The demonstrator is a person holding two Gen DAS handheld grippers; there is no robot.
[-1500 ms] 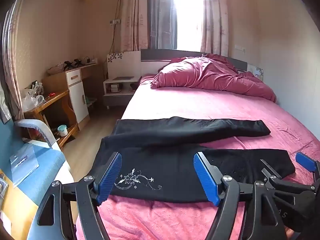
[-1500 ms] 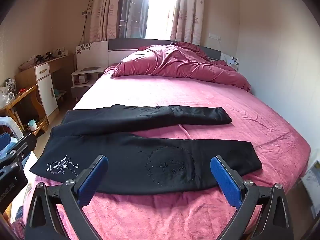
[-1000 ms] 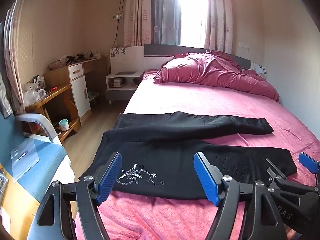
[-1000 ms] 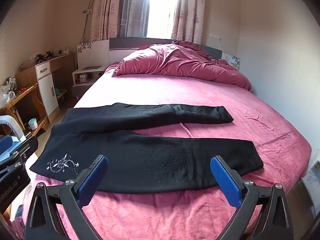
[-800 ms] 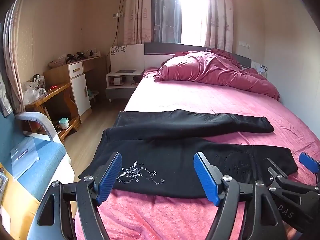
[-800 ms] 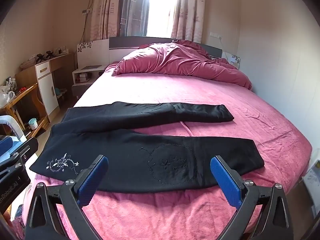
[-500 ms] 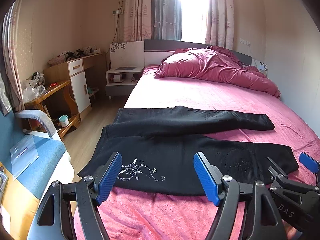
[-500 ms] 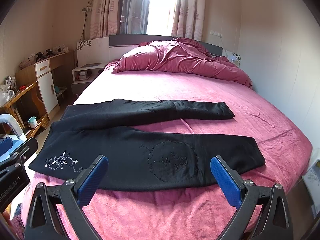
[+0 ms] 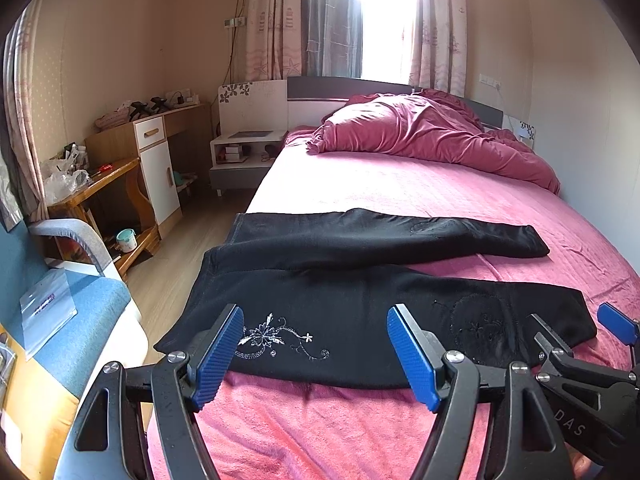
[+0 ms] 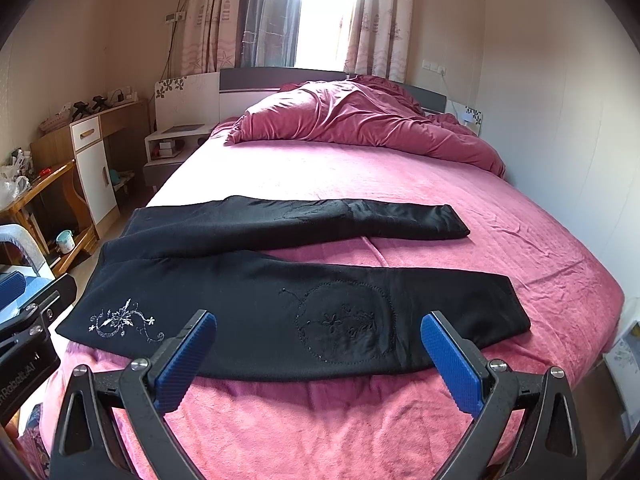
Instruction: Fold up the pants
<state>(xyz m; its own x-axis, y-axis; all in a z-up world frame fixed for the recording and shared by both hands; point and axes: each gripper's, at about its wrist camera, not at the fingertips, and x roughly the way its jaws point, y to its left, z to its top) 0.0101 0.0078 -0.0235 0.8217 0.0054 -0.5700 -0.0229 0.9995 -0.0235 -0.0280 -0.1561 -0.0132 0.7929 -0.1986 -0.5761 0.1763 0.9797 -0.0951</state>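
Observation:
Black pants [image 9: 360,292] [image 10: 280,288] lie flat across the pink bed [image 9: 400,184] [image 10: 360,184], waist at the left edge, both legs stretched to the right and spread apart. White flower embroidery [image 9: 276,338] [image 10: 120,322] marks the near leg by the waist. My left gripper [image 9: 316,354] hovers open above the near edge by that embroidery. My right gripper [image 10: 318,356] is open too, over the near leg's stitched circle. Neither touches the cloth. In the left wrist view the right gripper's fingers [image 9: 616,322] show at the far right.
A rumpled maroon duvet [image 9: 420,136] [image 10: 360,120] is piled at the headboard. Left of the bed are a nightstand [image 9: 244,156], a wooden desk and cabinet [image 9: 140,168], bare floor, and a blue-cushioned chair [image 9: 68,300]. A wall runs along the bed's right side.
Both grippers have risen and tilted slightly, so the pants sit a little lower in both views. The pants have not moved, and both grippers stay open.

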